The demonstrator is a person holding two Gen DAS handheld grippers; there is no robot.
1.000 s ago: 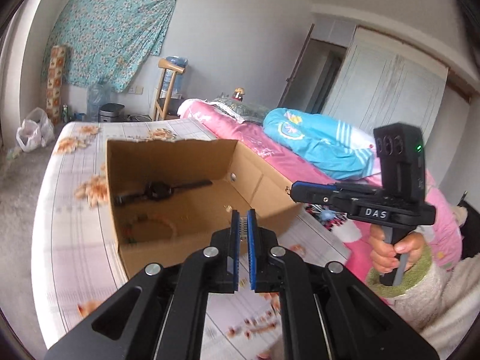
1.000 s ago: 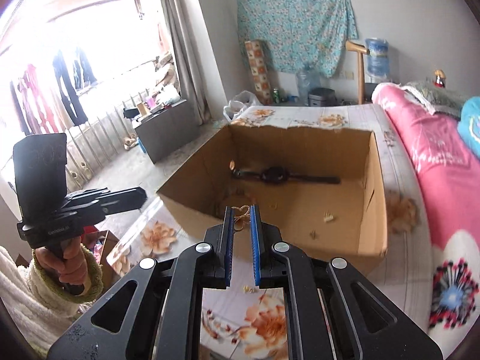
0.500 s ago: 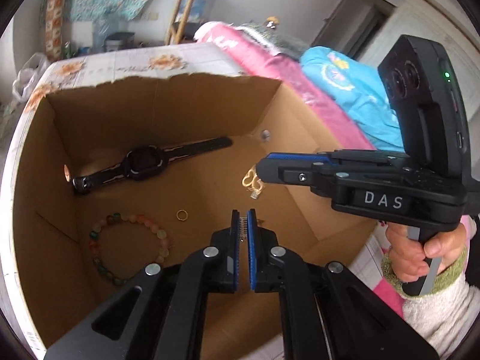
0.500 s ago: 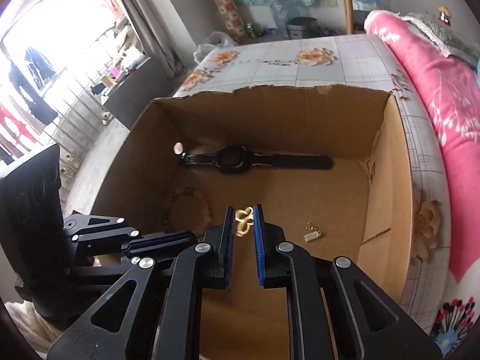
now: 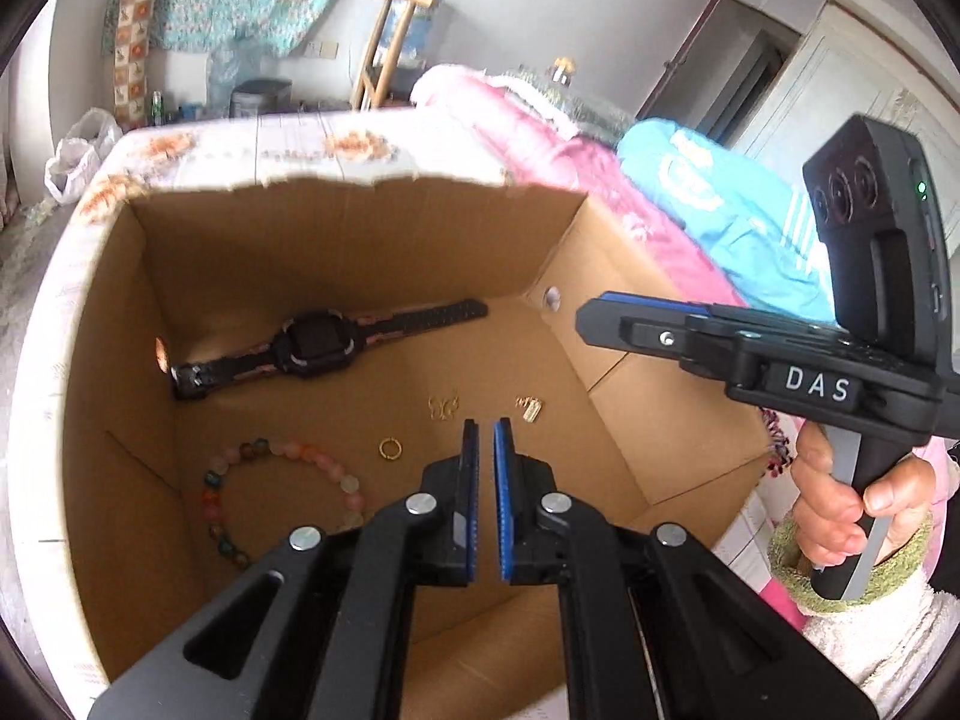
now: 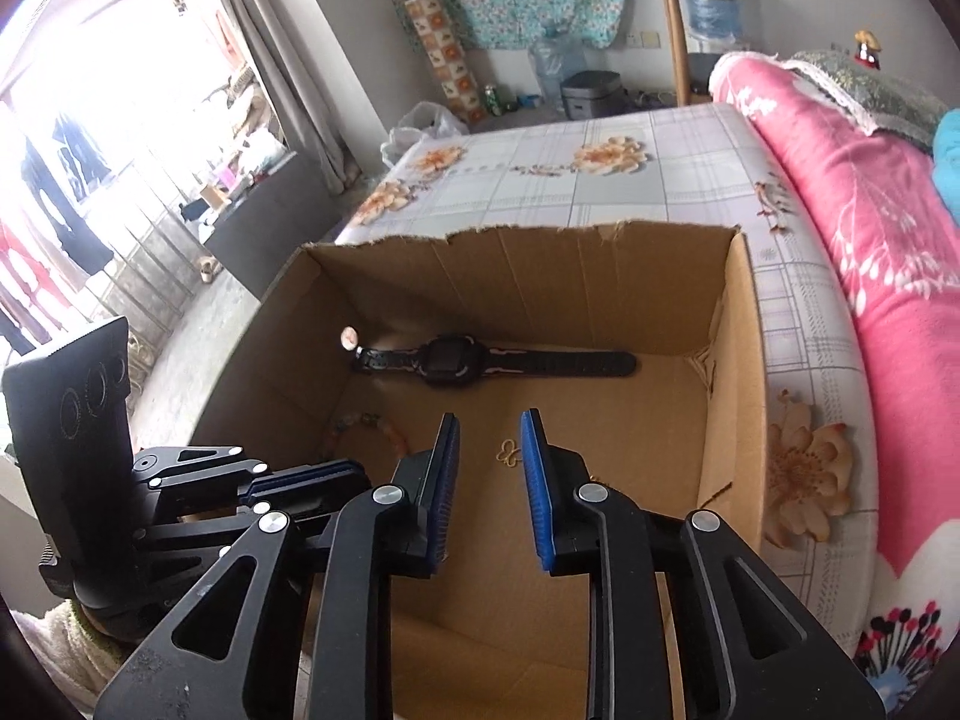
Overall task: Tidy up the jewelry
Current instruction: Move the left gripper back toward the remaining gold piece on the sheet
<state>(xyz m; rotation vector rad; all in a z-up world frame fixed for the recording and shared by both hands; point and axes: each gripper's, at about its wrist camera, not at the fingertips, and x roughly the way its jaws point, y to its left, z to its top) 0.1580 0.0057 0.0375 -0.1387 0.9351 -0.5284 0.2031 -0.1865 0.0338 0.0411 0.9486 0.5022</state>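
Contents of cardboard box (image 5: 336,240), which stands on the bed (image 6: 600,180):
- One black wristwatch (image 5: 312,345), along the far wall.
- One beaded bracelet (image 5: 282,480), near-left floor.
- One gold ring (image 5: 390,449), just beside the bracelet.
- One gold butterfly-shaped charm (image 6: 510,453), mid-floor.
- One small gold clasp-like piece (image 5: 529,407), right of the charm.

Right gripper (image 6: 489,468): jaws released, just been opening, nothing between them, charm framed beyond.
Left gripper (image 5: 486,462): jaws clenched, empty.

Step judged: approach to pick the charm. Next: lower the right jaws astride it and close.
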